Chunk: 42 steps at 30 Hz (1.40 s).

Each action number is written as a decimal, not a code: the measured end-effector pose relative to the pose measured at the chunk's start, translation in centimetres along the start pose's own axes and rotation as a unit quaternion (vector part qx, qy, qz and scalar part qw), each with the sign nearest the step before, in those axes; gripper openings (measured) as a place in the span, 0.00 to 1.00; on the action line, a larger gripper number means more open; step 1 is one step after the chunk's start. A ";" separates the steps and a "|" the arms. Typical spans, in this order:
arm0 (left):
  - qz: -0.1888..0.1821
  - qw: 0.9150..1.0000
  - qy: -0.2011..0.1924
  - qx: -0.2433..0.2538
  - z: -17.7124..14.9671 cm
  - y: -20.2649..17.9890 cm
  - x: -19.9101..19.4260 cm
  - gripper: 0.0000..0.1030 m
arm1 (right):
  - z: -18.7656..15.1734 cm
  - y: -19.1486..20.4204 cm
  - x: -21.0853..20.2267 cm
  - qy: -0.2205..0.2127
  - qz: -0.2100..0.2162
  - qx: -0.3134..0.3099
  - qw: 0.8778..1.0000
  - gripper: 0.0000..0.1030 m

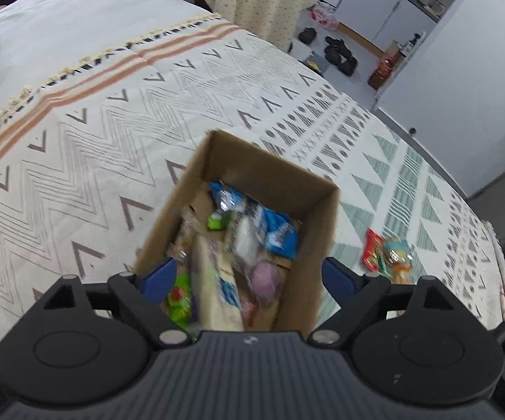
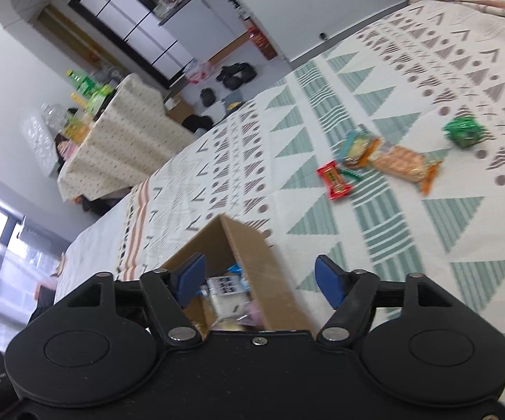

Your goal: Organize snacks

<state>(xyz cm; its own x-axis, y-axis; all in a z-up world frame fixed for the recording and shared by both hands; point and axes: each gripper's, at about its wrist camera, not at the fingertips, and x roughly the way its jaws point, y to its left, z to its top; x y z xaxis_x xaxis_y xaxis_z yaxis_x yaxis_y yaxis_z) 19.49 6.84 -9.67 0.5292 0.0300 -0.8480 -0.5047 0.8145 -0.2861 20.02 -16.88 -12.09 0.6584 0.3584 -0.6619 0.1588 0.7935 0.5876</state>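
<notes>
Both tongs, left [image 1: 249, 280] and right [image 2: 257, 281], gape empty over the box [image 1: 317, 217]; next, fetch the lower-right snacks [image 1: 388, 253].

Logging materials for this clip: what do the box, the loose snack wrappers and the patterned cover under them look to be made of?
Box: brown cardboard, matte, with thin folded walls and raw edges. Red wrapper and green wrapper: probably plastic film, glossy, with crimped ends; the orange packet looks clear-fronted. Cover: woven cloth, matte, with a printed pattern and a fringed edge, likely cotton.
</notes>
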 end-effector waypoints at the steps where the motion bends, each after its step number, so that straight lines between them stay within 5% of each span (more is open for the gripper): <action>1: -0.005 1.000 0.003 0.003 -0.4 -0.3 -0.1 0.87 | 0.1 -0.5 -0.2 -0.001 -0.001 0.003 1.000 0.70; 7: -0.004 0.999 0.000 0.034 -2.4 -3.0 -0.7 0.92 | 0.5 -3.2 -1.8 -0.007 -0.003 0.015 1.000 0.72; 11: -0.010 0.999 0.001 0.040 -3.4 -4.7 -0.9 0.98 | 1.1 -5.3 -3.0 -0.022 -0.007 0.027 0.999 0.85; 19: -0.026 0.998 0.005 0.054 -5.5 -7.9 -0.9 1.00 | 2.2 -9.3 -4.6 -0.035 -0.015 0.048 0.998 0.95; 42: -0.054 0.993 0.019 0.101 -8.1 -15.4 3.8 0.99 | 4.9 -18.1 -3.2 -0.044 -0.020 0.108 0.993 0.90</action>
<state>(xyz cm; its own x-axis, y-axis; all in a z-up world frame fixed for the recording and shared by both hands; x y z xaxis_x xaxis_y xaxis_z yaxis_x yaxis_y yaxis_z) 23.74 -10.24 -12.15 0.5453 -0.0828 -0.8342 -0.2968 0.9116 -0.2845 18.61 -34.75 -18.30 0.7089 0.2765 -0.6488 0.3339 0.6788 0.6541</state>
